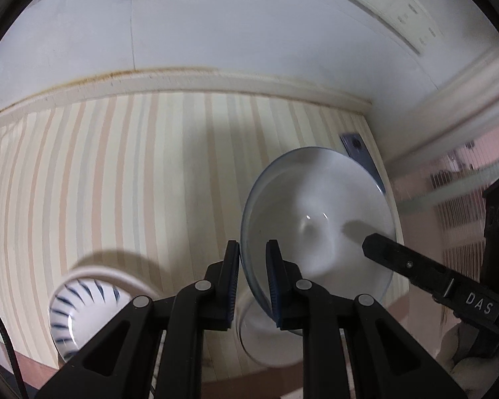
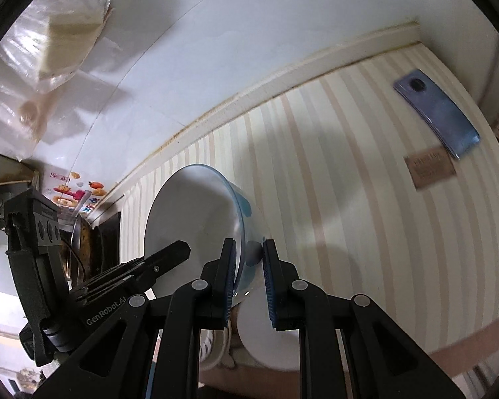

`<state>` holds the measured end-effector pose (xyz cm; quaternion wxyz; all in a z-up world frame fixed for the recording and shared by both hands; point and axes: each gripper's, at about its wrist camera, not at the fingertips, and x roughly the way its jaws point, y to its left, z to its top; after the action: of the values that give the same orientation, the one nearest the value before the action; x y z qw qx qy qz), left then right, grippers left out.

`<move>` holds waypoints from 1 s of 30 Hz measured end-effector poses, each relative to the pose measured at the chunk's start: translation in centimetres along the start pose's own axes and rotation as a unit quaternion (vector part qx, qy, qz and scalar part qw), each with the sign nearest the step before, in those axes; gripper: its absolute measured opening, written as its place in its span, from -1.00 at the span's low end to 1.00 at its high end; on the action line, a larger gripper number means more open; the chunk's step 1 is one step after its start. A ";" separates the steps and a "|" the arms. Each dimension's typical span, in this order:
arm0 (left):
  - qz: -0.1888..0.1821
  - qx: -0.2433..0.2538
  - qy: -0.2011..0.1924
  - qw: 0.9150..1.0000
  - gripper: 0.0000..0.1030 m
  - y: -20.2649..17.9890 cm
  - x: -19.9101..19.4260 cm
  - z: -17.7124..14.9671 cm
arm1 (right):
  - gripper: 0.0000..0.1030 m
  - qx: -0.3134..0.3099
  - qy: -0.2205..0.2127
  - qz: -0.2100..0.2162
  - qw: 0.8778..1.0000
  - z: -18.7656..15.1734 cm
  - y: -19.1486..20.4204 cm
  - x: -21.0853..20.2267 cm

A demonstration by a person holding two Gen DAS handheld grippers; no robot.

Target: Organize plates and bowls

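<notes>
A bowl [image 1: 316,212], white inside with a blue glassy outside [image 2: 196,219], hangs tilted above the striped table, held by both grippers. My left gripper [image 1: 252,262] is shut on its rim, one finger inside and one outside. My right gripper [image 2: 248,261] is shut on the opposite side of the rim in the same way. In the left wrist view a finger [image 1: 399,261] of the right gripper reaches over the bowl's inside. A white bowl with dark blue stripes [image 1: 83,302] sits on the table at the lower left. A white plate [image 2: 269,345] lies under the lifted bowl.
The striped tabletop [image 1: 133,173] runs to a white wall with a cream skirting strip. A blue phone [image 2: 439,113] and a brown card [image 2: 430,168] lie near the table's far right corner. A plastic bag [image 2: 50,50] hangs on the wall at the left. Wall sockets [image 1: 392,6] sit high up.
</notes>
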<state>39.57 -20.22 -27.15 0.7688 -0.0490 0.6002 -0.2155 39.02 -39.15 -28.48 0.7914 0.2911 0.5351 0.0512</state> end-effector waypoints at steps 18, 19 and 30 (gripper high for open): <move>0.030 0.041 0.067 0.996 -0.73 -2.0 3.9 -7.1 | -0.65 0.033 0.051 -0.013 0.998 -8.0 -5.7 0.9; 0.033 0.042 0.069 0.996 -0.73 -2.1 4.1 -7.1 | -0.65 0.034 0.054 -0.013 0.998 -8.1 -6.0 1.1; 0.064 0.046 0.070 0.994 -0.73 -2.5 5.1 -7.3 | -0.65 0.020 0.077 -0.011 0.997 -8.0 -7.0 2.3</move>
<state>33.00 -23.12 -32.96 0.7388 0.0400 0.6434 -0.1965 31.34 -40.75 -36.04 0.7425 0.2964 0.5983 0.0542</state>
